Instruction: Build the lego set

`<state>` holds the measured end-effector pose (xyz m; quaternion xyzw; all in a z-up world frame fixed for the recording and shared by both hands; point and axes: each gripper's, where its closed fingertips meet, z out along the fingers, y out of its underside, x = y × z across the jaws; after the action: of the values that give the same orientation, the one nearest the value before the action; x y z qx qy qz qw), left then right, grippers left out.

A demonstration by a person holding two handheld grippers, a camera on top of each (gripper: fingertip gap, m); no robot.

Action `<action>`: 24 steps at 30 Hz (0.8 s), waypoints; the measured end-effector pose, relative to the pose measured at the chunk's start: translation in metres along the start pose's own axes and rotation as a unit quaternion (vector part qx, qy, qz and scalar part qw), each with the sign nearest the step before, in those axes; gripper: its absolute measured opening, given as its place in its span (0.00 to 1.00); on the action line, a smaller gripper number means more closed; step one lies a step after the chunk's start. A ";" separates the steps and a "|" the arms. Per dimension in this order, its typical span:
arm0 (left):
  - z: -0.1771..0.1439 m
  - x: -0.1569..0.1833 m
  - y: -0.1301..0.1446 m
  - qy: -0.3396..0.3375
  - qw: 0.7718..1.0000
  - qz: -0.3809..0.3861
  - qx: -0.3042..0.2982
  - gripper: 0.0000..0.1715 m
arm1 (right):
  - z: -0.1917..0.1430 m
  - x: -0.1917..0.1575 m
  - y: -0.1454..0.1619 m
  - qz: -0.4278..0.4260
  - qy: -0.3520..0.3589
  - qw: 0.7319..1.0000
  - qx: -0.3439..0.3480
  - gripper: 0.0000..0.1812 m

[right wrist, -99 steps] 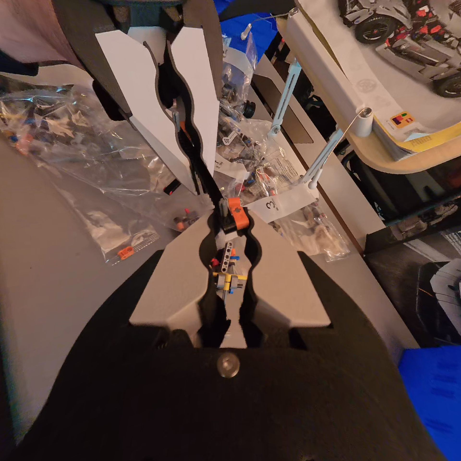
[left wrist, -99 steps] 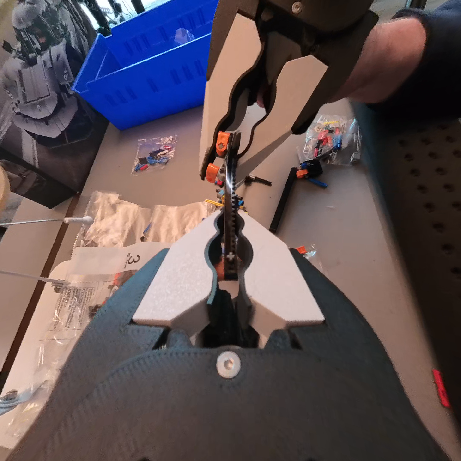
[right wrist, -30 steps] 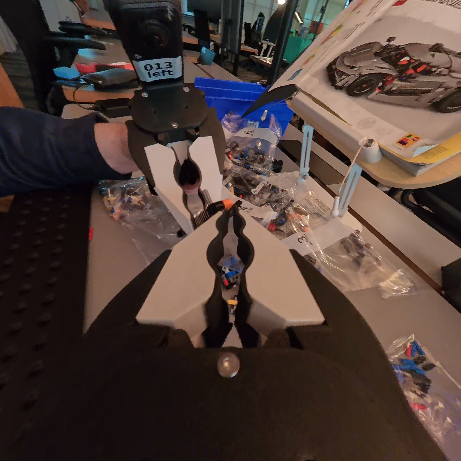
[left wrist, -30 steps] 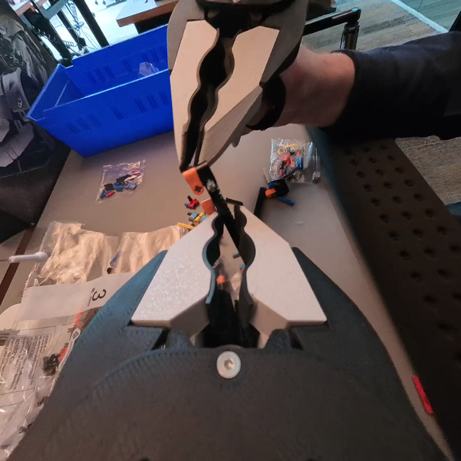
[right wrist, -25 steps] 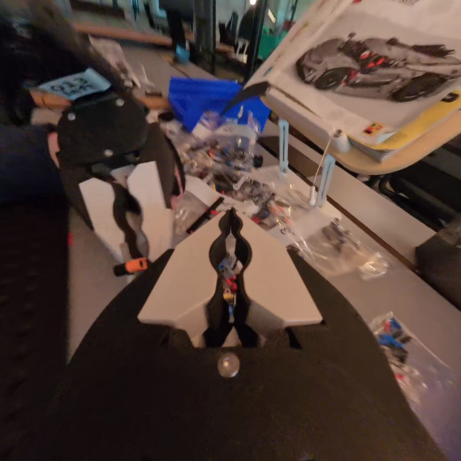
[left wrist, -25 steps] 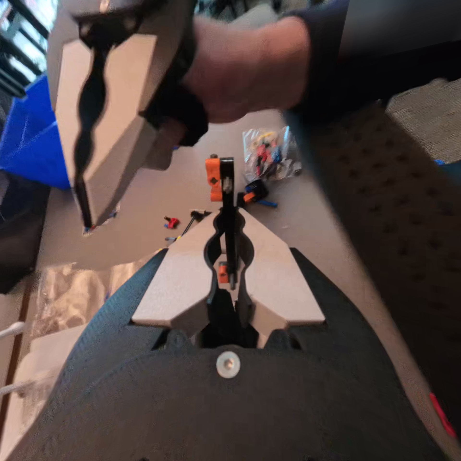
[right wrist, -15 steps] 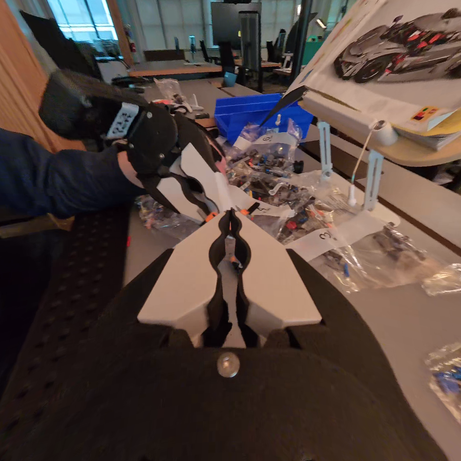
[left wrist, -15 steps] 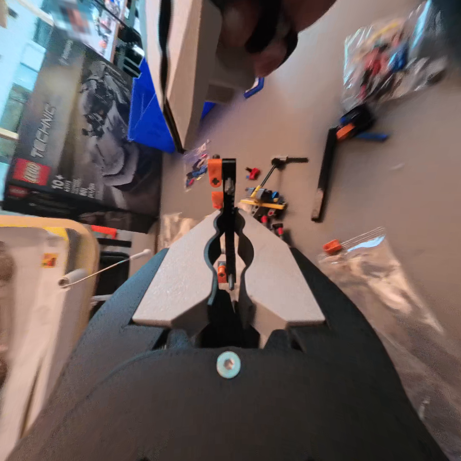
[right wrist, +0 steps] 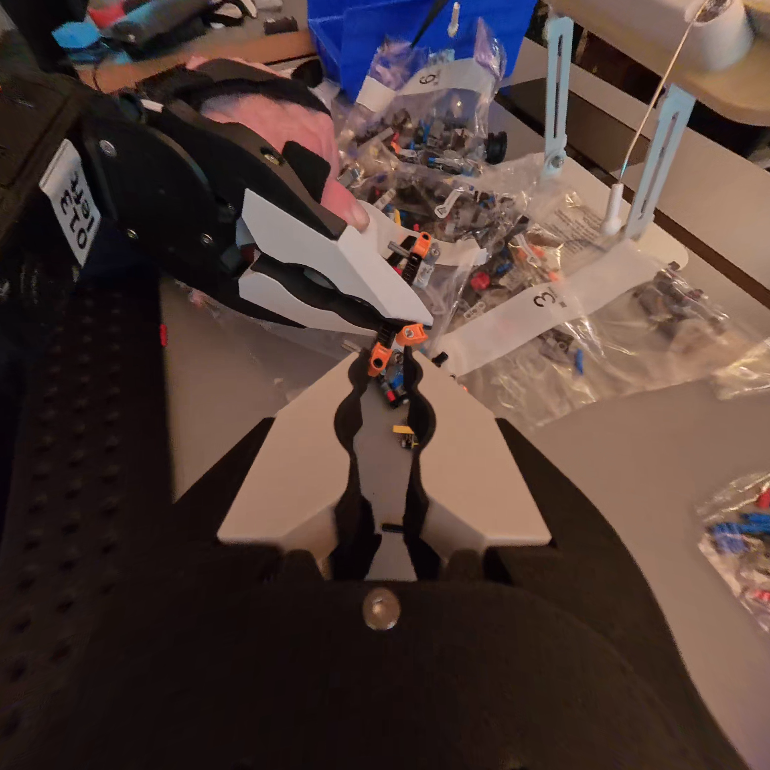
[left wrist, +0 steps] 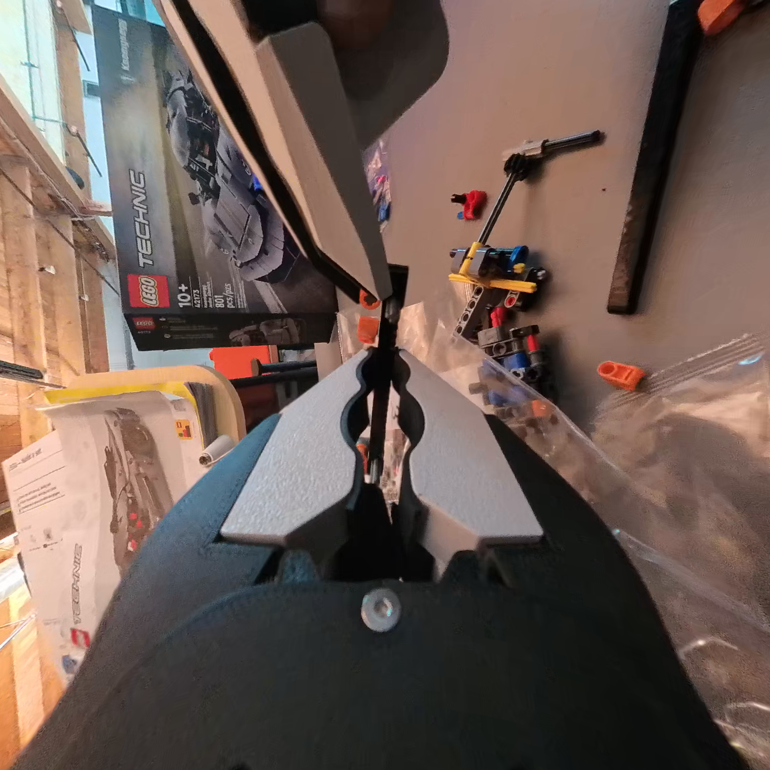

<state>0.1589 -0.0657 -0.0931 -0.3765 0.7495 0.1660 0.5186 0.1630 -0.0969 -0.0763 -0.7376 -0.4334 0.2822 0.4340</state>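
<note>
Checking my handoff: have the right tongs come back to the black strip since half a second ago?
Yes. The right tongs have dropped from beside the blue bin onto the black strip's tip.

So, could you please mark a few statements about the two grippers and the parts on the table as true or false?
1. The left gripper is clamped on a black toothed beam. True.
2. The right gripper is far from that beam. False: its tip meets the beam's far end, by the orange connectors.
3. A loose orange piece lies on the table beside a clear bag. True.
4. The numbered bags all sit inside the blue bin. False: they lie on the table in front of it.
</note>
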 end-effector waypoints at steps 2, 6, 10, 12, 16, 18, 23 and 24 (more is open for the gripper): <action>0.001 -0.001 0.001 -0.006 1.000 0.000 -0.003 0.04 | 0.000 0.003 0.001 -0.001 0.011 1.000 -0.002 0.07; 0.002 -0.001 0.001 -0.003 1.000 -0.021 0.003 0.04 | -0.001 0.007 -0.003 -0.009 0.030 0.999 0.007 0.07; -0.001 -0.007 0.000 -0.012 0.999 -0.047 0.013 0.04 | -0.008 0.009 -0.013 -0.013 0.039 0.998 0.039 0.02; -0.001 -0.007 0.000 -0.012 0.999 -0.041 0.014 0.04 | -0.009 0.009 -0.015 -0.007 0.037 0.998 0.049 0.01; -0.003 -0.010 -0.001 -0.029 0.999 -0.018 0.004 0.03 | -0.010 0.009 -0.018 0.061 -0.016 0.995 0.083 0.02; -0.001 -0.007 -0.001 -0.026 1.000 -0.004 0.003 0.03 | -0.009 0.009 -0.017 0.089 -0.034 0.992 0.087 0.08; -0.002 -0.003 -0.018 -0.028 0.999 0.014 0.025 0.03 | -0.012 0.015 -0.013 0.137 -0.051 0.985 0.092 0.12; -0.001 -0.002 -0.018 -0.028 0.999 0.019 0.020 0.03 | -0.006 0.014 -0.006 0.146 -0.054 0.985 0.070 0.12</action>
<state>0.1721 -0.0772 -0.0884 -0.3471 0.7451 0.1715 0.5431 0.1720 -0.0852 -0.0683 -0.7444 -0.3229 0.4122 0.4144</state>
